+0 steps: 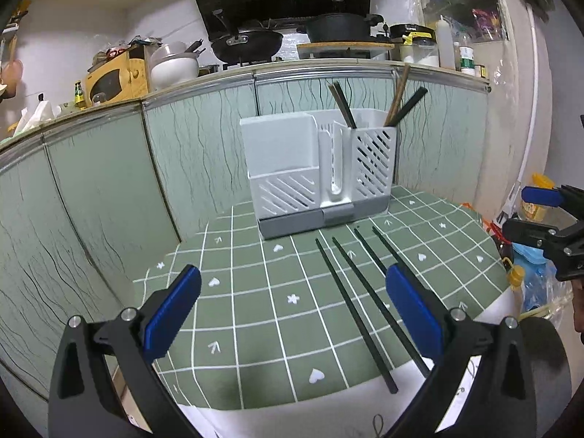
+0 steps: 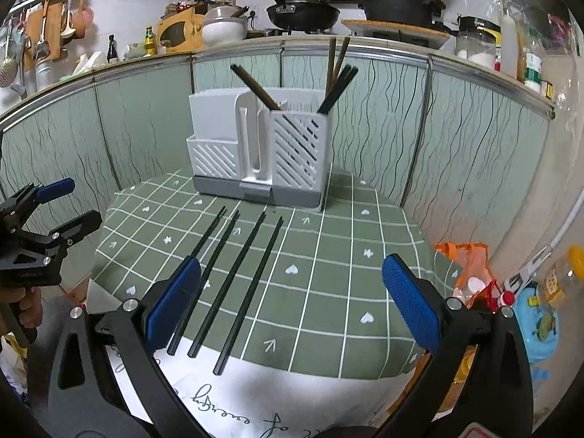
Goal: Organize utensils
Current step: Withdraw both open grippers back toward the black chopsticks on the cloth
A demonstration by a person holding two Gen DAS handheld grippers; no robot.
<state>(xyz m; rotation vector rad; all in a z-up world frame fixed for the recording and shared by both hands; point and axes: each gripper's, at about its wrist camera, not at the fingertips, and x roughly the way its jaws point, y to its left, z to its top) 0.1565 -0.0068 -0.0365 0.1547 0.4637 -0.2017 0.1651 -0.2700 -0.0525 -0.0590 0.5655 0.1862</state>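
A white utensil holder [image 1: 314,171] [image 2: 262,146] with a grey base stands at the far side of the green checked tablecloth [image 1: 255,292] [image 2: 328,273]. Several dark and brown chopsticks [image 1: 343,106] [image 2: 337,80] stand in its slotted compartments. Several dark chopsticks [image 1: 361,310] [image 2: 233,277] lie side by side on the cloth in front of it. My left gripper [image 1: 292,314] is open and empty, above the near cloth, left of the lying chopsticks. My right gripper [image 2: 292,303] is open and empty, above the cloth, right of them.
Green patterned cabinet panels [image 1: 109,189] rise behind and left of the table. A counter above holds pans [image 1: 248,42], a rice cooker [image 1: 175,65] and jars [image 2: 478,47]. Bags and bottles [image 2: 540,299] sit at the table's right.
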